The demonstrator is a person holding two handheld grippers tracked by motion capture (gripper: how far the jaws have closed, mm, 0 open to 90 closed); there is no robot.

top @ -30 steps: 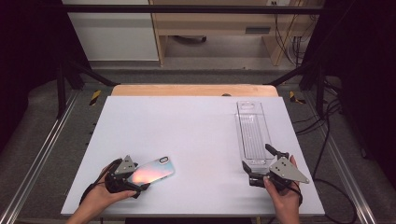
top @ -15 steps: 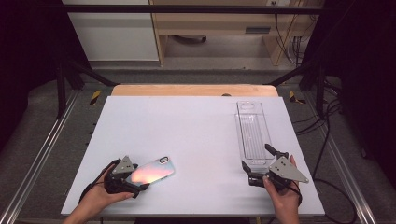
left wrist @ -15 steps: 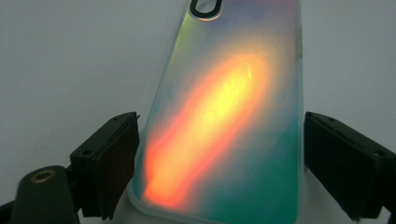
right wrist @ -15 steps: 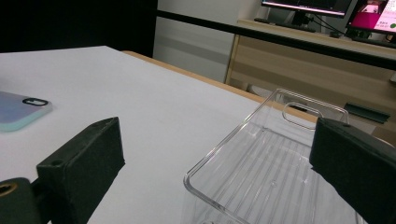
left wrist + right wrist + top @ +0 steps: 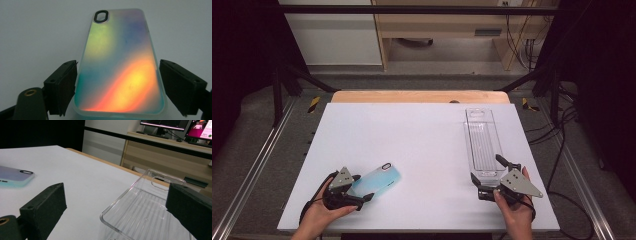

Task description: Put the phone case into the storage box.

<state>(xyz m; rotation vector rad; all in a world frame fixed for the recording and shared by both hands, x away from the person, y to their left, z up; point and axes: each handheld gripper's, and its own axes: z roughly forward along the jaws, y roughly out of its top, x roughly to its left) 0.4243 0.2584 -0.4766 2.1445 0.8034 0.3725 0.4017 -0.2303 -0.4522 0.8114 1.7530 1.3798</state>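
An iridescent phone case (image 5: 379, 179) lies flat on the white table (image 5: 412, 135) at the front left, camera hole pointing away. My left gripper (image 5: 362, 187) straddles its near end. In the left gripper view the case (image 5: 120, 57) sits between the two black pads (image 5: 65, 85), which have just been closing and stand close to its long edges; the left gripper (image 5: 117, 75) still reads as open. A long clear plastic tray (image 5: 482, 140) lies at the right. My right gripper (image 5: 487, 171) is open at the tray's near end, and the tray's corner (image 5: 117, 210) rises between its wide jaws (image 5: 116, 192).
The tabletop's wooden far edge (image 5: 419, 96) borders a metal frame with rails (image 5: 259, 155) on both sides. Cables (image 5: 562, 150) trail off the right side. A desk with a monitor (image 5: 165, 123) stands beyond the table.
Both hands stay where they were. The case's sheen in the high view has gone from orange-pink to pale teal.
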